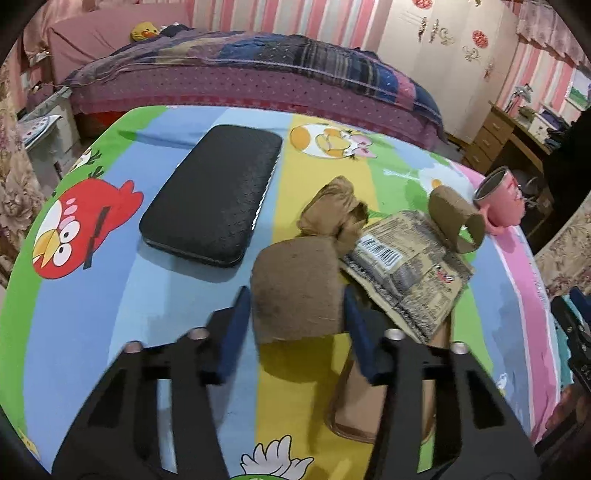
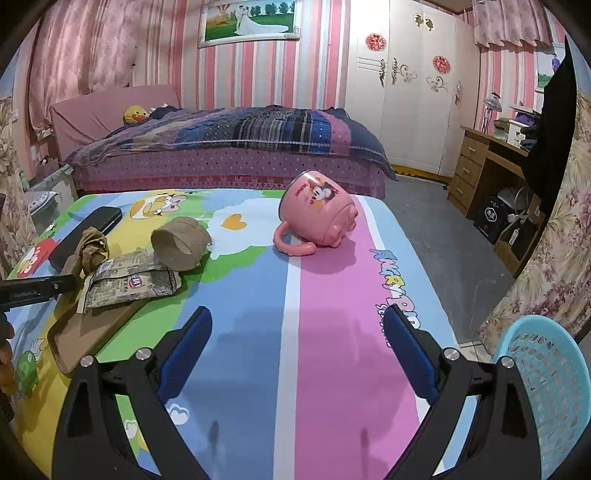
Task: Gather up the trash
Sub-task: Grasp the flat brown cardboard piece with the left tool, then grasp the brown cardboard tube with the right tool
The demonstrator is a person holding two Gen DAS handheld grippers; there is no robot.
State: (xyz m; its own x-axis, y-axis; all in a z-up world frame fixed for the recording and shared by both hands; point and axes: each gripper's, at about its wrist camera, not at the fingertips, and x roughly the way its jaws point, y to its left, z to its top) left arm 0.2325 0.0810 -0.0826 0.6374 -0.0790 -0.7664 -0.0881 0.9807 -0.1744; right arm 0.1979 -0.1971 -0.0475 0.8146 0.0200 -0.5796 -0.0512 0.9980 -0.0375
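Dim indoor light, fisheye-bent edges, soft shadows

A home bedroom is shown. A bed (image 2: 229, 147) with a plaid quilt is seen across the middle of the frame, a white wardrobe (image 2: 410, 96) at upper right, and a wooden desk (image 2: 480, 166) at right. Pink striped wallpaper and a framed wedding photo (image 2: 251, 20) (top centre) are visible.

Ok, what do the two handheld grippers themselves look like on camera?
Both match. The left gripper and right gripper each have black angular frames with cut-out slots, round silver bolt heads, and two flat dark-blue pads as fingers. No cables or markings are visible; no sleeves show.
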